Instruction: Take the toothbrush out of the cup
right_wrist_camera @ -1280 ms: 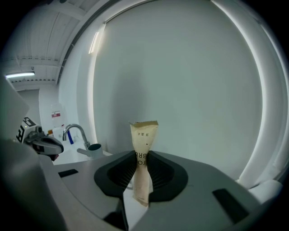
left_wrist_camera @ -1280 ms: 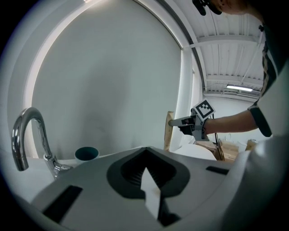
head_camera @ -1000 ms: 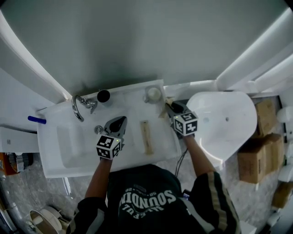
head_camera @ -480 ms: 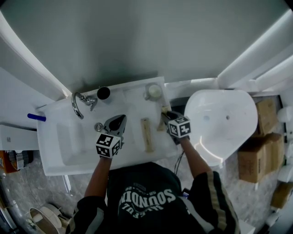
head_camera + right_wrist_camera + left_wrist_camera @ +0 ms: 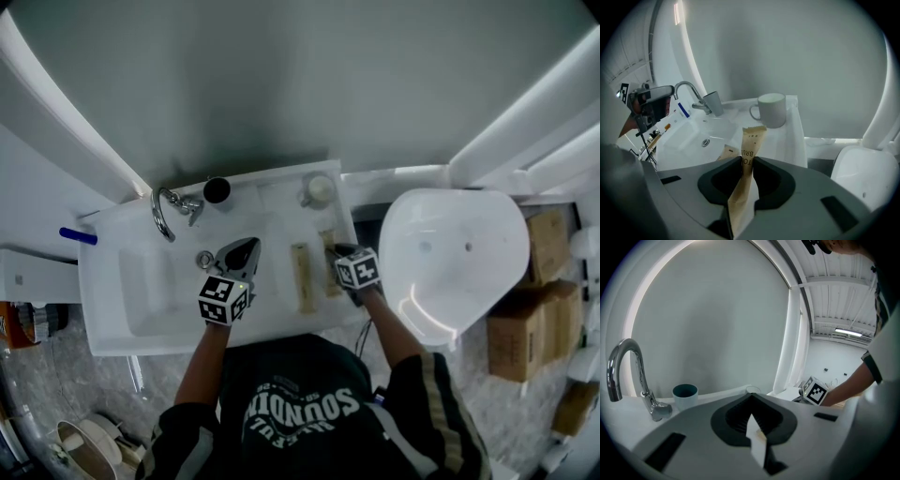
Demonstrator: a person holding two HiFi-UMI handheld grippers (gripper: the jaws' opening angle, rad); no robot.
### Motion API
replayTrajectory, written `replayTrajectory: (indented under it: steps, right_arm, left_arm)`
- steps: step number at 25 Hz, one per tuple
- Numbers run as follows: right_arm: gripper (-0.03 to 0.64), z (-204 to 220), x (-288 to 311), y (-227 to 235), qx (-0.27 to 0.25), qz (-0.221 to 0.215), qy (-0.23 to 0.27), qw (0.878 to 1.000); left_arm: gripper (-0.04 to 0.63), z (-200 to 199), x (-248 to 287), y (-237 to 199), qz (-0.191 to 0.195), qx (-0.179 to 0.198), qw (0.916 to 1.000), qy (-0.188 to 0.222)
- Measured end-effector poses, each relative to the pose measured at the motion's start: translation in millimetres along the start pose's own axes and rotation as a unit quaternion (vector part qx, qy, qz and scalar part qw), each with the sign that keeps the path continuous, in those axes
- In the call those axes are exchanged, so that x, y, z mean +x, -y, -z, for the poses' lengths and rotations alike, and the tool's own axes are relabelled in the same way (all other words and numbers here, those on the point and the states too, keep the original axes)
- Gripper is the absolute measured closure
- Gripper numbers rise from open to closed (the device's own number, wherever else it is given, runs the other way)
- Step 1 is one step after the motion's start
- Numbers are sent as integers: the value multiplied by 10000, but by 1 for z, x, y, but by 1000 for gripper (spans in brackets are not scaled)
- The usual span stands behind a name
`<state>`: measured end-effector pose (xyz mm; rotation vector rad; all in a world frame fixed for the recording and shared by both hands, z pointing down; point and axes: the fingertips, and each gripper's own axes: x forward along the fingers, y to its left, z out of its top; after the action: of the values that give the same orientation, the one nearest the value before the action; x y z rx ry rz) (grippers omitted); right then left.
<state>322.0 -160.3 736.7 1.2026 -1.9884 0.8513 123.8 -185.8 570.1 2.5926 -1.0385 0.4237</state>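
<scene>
My right gripper is shut on a brown paper toothbrush packet that sticks up past its jaws. In the head view this gripper hangs low over the right side of the counter, with the packet pointing towards the wall. The white mug stands behind it at the back edge, apart from the packet. A second brown packet lies flat on the counter. My left gripper hovers over the basin's right rim, jaws together at the tips, nothing seen held.
A chrome faucet and a dark cup stand at the back of the white sink. A white toilet sits right of the counter, with cardboard boxes beyond it. The drain lies beside my left gripper.
My right gripper has come down and leftward from the counter's right edge near the toilet, carrying the packet over the counter. The left gripper has stayed put.
</scene>
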Motion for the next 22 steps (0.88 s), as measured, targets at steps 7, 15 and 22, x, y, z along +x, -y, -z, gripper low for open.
replayTrajectory:
  steps: [7,15,22]
  right_arm:
    - [542,28,17,-1,179,152,-515,9984]
    - [504,39,22,5,109,383,-677,9969]
    - [479,25,14,15,230,553,-336,9976]
  left_arm:
    - [597,5,-9,-5,-111,-46,9999,-16]
    - [597,14,-18,-7,-210,-91,9997,-73]
    - [597,16,-22,-8,-284,-114,9995,-69]
